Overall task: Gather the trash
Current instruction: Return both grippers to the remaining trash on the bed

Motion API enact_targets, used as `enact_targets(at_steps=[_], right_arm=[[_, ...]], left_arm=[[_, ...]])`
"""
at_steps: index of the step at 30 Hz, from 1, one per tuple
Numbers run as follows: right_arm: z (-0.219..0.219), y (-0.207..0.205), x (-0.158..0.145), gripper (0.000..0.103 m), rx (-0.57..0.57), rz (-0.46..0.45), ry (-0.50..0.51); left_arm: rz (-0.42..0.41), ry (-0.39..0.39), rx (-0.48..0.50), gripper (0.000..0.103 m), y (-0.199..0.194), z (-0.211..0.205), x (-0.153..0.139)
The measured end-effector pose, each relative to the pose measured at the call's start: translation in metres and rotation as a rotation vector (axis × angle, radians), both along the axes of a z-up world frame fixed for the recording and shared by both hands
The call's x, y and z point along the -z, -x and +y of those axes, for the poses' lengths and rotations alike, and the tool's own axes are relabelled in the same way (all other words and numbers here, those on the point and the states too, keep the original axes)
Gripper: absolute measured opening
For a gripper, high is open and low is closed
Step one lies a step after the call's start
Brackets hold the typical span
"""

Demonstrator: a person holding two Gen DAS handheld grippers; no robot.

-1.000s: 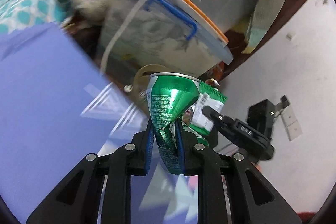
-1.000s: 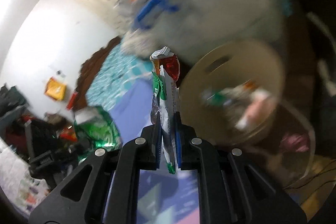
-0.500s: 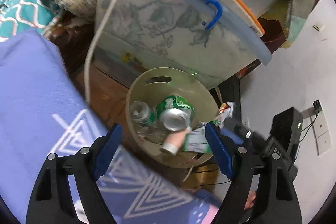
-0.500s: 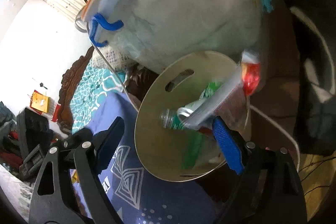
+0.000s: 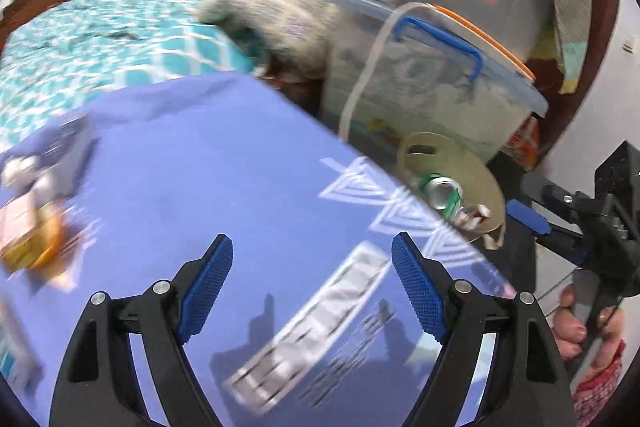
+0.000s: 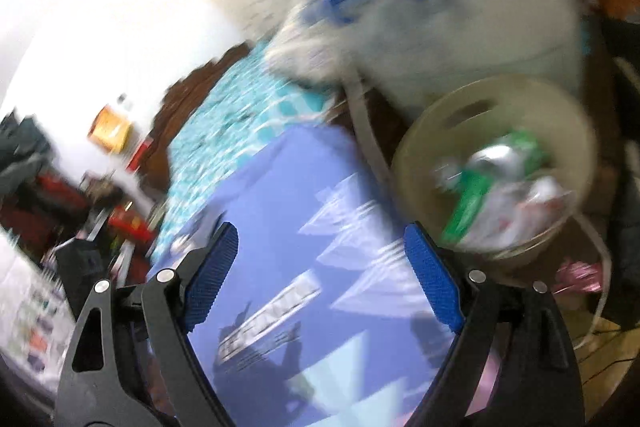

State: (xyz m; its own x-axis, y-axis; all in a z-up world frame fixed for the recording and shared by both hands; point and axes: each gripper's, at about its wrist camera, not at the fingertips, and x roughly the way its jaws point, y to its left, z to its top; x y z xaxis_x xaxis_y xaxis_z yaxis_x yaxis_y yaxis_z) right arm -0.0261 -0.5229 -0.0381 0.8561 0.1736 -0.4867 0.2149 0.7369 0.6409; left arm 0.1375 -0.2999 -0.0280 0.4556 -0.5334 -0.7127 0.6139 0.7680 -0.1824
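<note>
**A:** Wrappers [image 5: 30,223] lie blurred at the left edge of the purple sheet [image 5: 208,163], a small heap with something orange in it. I judge that is the next trash to fetch. Can you name the pieces?

**B:** Not through the smear. Aim at the heap as a whole and pick the piece once the view steadies.

**A:** The left gripper [image 5: 312,285] hangs over the middle of the sheet with its jaws spread wide and nothing between the blue pads [image 5: 208,287]. Its jaws have just been opening, and the can they carried now lies in the bin.

**B:** Then carry it left with the jaws wide as they are, come down over one wrapper, and close on its crumpled body, not on the cloth under it.

**A:** And the right gripper [image 6: 320,275]?

**B:** Also spread and empty, above the sheet near its right edge. Its jaws too have just been opening, with nothing between them now.

**A:** The beige bin [image 5: 490,183] stands just past the sheet's right edge, below the clear storage box [image 5: 436,95]. A green can [image 5: 442,193] and a snack wrapper [image 5: 474,215] lie inside.

**B:** It looks fairly full, so drop later pieces well over the middle, not at the rim.
</note>
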Motion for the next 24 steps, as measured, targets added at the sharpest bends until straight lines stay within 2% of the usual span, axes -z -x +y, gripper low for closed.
enact_targets(at_steps=[6, 10, 13, 17, 24], right_arm=[[0.101, -0.023, 0.002, 0.084, -0.193, 0.016, -0.049], [0.151, -0.032, 0.012, 0.081, -0.237, 0.035, -0.057], [0.182, -0.036, 0.021, 0.077, -0.253, 0.061, -0.028], [0.209, -0.042, 0.036, 0.073, -0.272, 0.099, 0.0], [0.24, -0.048, 0.051, 0.07, -0.295, 0.134, 0.066]], left_arm=[[-0.041, -0.035, -0.153, 0.078, 0.015, 0.092, 0.003], [-0.049, -0.051, -0.24, 0.078, 0.022, 0.145, 0.008], [-0.066, -0.07, -0.289, 0.078, 0.028, 0.17, 0.011], [-0.094, -0.1, -0.341, 0.078, 0.035, 0.201, 0.015], [-0.094, -0.121, -0.415, 0.079, 0.038, 0.241, 0.027]])
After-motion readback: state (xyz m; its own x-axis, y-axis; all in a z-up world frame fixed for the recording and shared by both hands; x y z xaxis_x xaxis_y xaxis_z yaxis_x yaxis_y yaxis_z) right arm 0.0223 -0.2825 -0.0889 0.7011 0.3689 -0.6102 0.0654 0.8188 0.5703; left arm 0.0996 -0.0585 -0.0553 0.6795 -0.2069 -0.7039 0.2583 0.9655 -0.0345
